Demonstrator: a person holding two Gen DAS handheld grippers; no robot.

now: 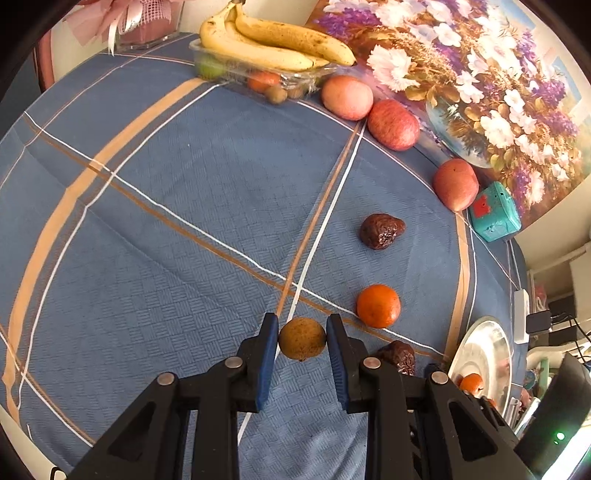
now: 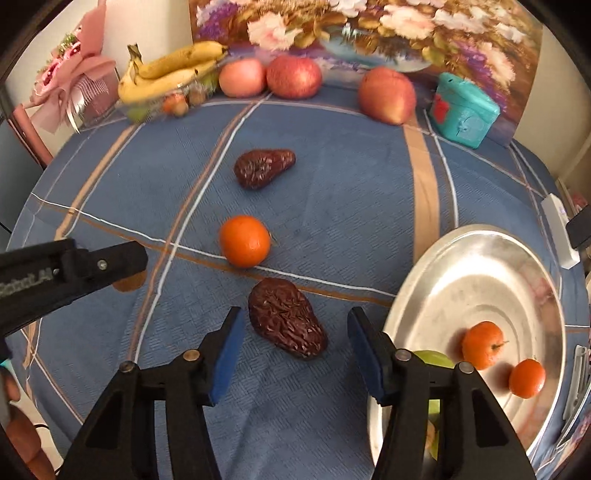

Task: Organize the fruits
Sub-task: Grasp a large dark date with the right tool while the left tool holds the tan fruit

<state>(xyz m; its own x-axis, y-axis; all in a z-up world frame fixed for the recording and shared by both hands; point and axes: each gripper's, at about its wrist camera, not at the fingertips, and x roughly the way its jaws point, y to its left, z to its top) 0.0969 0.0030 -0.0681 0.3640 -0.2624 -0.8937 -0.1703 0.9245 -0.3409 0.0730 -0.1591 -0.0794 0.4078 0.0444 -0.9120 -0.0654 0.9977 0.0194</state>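
Observation:
My left gripper (image 1: pixel 302 338) is shut on a small round brown fruit (image 1: pixel 302 339), low over the blue checked tablecloth (image 1: pixel 166 221). It shows from the side in the right wrist view (image 2: pixel 127 275). My right gripper (image 2: pixel 295 345) is open and empty, its fingers on either side of a wrinkled dark date (image 2: pixel 286 317). A tangerine (image 2: pixel 244 240) and a second date (image 2: pixel 264 168) lie beyond it. A silver plate (image 2: pixel 476 273) at the right holds two tangerines (image 2: pixel 483 344) and a green fruit (image 2: pixel 434 358).
Three apples (image 2: pixel 386 95) stand along the back by a flower painting (image 2: pixel 369 33). A clear tray (image 1: pixel 258 74) with bananas (image 1: pixel 273 40) and small fruits is at the back left. A teal box (image 2: pixel 463 109) sits back right. A white power strip (image 2: pixel 559 229) lies at the right edge.

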